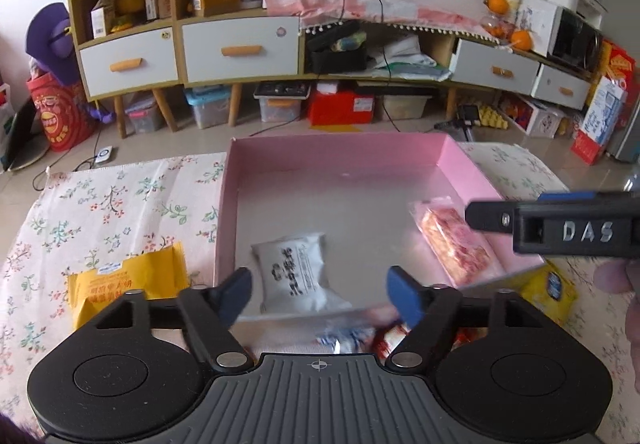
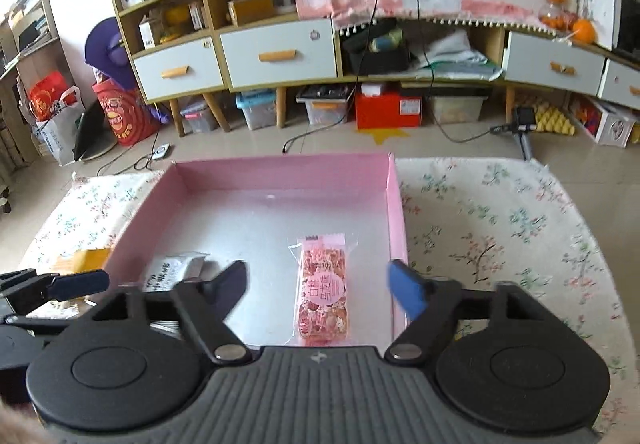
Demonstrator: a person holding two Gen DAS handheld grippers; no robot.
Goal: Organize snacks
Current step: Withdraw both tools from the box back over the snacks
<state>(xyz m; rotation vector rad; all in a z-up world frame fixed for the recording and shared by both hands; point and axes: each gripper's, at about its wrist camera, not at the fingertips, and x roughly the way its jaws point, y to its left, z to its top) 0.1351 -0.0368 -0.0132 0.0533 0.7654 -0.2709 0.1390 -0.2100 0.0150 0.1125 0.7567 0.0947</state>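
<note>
A pink shallow box lies on the flowered tablecloth. Inside it lie a white snack pouch and a pink snack bar. My left gripper is open and empty, over the box's near edge with the white pouch between its fingers' line. My right gripper is open and empty above the pink bar; its side shows in the left wrist view. A yellow packet lies left of the box.
More snacks lie near the box's front edge: a blue-white packet, a red one and a yellow-blue one. The flowered cloth spreads to the right. Cabinets and storage bins stand beyond the table.
</note>
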